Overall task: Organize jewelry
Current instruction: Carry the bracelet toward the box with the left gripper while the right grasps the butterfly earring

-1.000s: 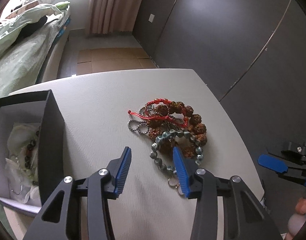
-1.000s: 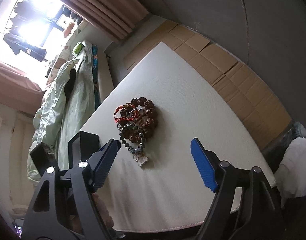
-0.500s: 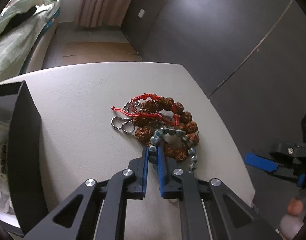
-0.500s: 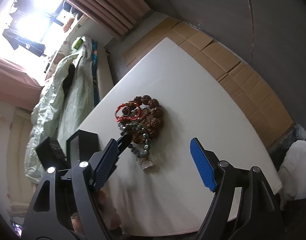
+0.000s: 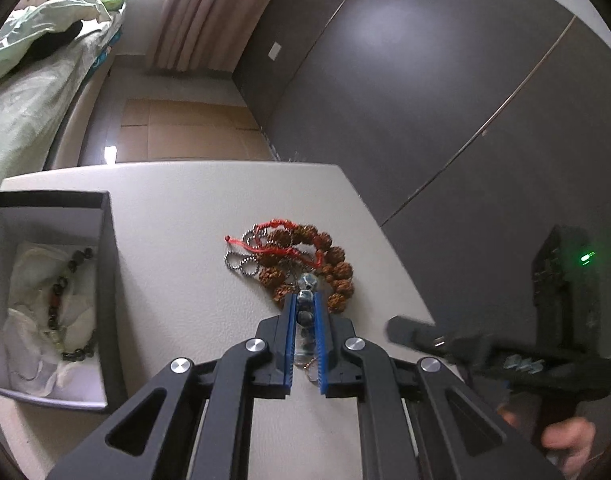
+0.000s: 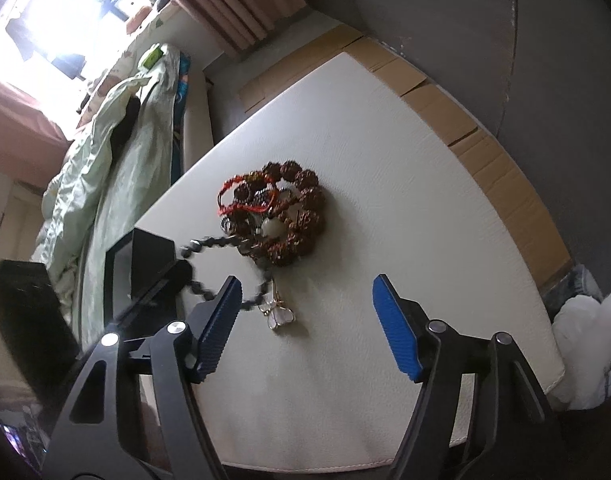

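While clamped on the grey bead bracelet point(image 5: 305, 312), left claw point(image 5: 304, 338) sits at the near edge of the jewelry heap — blue pads drawn narrow, beads pinched between them. Strung up off the tabletop point(image 6: 385, 160) in the right wrist view, that bracelet point(image 6: 209, 246) runs as a blurred loop from the pile toward the dark claw at the left, its white pendant point(image 6: 279, 314) dangling low over the surface.

Left behind on the tabletop: brown seed bracelet point(image 5: 325, 264), red cord point(image 5: 265, 240) and silver ball chain point(image 5: 241, 262), tangled together just beyond the pads.

Open box point(image 5: 51, 300) lies to the left of the held bracelet, near edge of the tabletop, well apart from the pile, with another bead strand already resting on white paper inside. Probably a leftward carry next — long axis of the box running near to far, so plenty of length for lowering the loop.

Right claw point(image 6: 307, 326) hangs wide and empty over the near right of the tabletop, farther from the box than the left.

No readable brand, label or writing anywhere.
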The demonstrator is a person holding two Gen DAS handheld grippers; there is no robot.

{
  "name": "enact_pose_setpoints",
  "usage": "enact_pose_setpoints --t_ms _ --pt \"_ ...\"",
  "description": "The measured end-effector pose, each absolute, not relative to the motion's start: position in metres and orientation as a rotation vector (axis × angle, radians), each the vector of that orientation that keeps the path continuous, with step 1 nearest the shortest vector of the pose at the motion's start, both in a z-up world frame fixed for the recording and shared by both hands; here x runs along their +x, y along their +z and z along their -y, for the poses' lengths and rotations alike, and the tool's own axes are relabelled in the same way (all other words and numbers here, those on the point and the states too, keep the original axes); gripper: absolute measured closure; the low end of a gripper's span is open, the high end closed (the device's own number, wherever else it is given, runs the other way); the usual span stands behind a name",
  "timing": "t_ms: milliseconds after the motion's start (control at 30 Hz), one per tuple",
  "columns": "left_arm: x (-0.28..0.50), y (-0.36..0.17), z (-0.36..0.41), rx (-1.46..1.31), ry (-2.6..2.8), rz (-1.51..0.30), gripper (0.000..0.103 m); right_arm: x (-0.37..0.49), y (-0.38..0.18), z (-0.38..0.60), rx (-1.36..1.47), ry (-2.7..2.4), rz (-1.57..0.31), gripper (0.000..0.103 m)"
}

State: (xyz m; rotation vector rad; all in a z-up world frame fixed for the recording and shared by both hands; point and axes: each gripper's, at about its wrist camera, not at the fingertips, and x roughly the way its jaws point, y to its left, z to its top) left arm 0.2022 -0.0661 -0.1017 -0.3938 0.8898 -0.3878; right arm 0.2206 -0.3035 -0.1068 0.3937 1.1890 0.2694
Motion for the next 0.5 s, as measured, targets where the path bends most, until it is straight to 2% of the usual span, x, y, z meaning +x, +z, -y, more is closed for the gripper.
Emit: enact_pose_setpoints --t_ms 67,133,233,400,500 --pt "0.196 -0.095 0.064 -0.396 -0.38 -0.877 0.096 0.219 -0.109 0.298 0.372 0.278 -1.197 0.039" --pt "0.193 -0.09 0.061 -0.4 -0.377 -0.867 0.096 0.219 -0.112 0.293 0.356 0.29 -1.209 0.048" --pt "0.186 -0.083 0.055 -0.401 -0.37 -0.854 0.096 0.22 -0.119 0.285 0.335 0.302 -1.232 0.055" --pt "0.177 -0.076 0.042 -0.42 -0.356 -0.844 0.096 0.223 -0.129 0.269 0.289 0.319 -1.261 0.062" --pt "0.174 -0.072 0.034 -0.433 -0.347 -0.835 0.096 0.226 -0.134 0.261 0.264 0.319 -1.274 0.062"
